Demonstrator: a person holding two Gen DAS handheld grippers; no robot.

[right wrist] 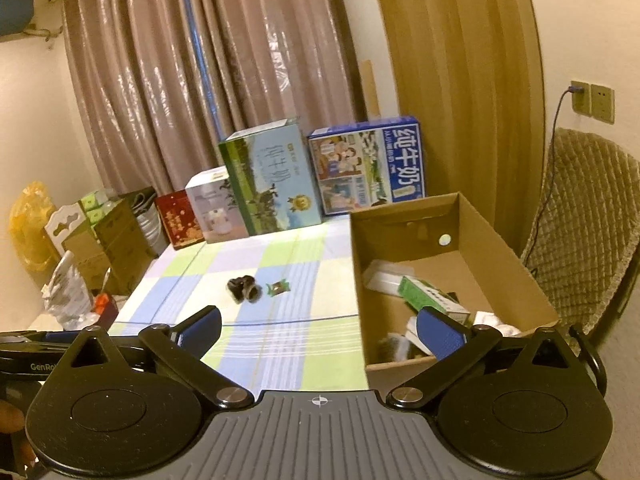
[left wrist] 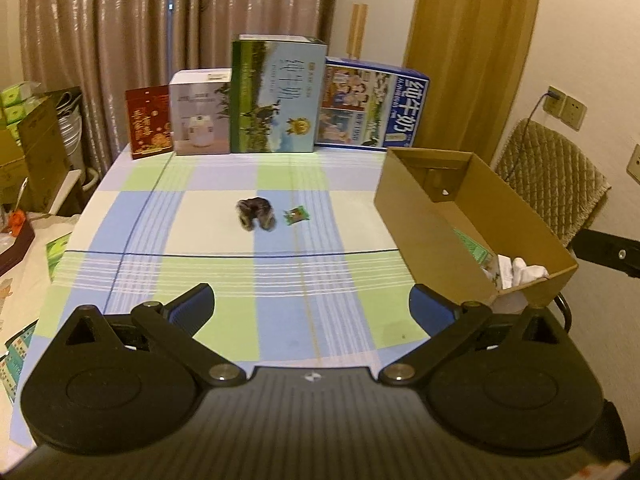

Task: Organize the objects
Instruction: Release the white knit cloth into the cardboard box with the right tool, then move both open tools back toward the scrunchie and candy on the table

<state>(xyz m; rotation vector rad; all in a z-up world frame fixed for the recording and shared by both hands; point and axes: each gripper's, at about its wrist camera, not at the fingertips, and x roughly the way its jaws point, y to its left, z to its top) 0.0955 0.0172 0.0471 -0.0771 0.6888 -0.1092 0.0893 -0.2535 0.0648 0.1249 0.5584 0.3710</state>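
Note:
A dark fuzzy scrunchie-like object lies mid-table on the checked cloth, with a small green candy wrapper just to its right. Both also show in the right wrist view, the dark object and the wrapper. An open cardboard box stands at the table's right side and holds a green packet, white items and other small things. My left gripper is open and empty above the near table edge. My right gripper is open and empty, its right finger over the box's near corner.
Several upright cartons line the table's far edge: a red one, a white one, a tall green-blue one, a blue milk one. A quilted chair stands right of the box. Cardboard boxes and clutter stand at left.

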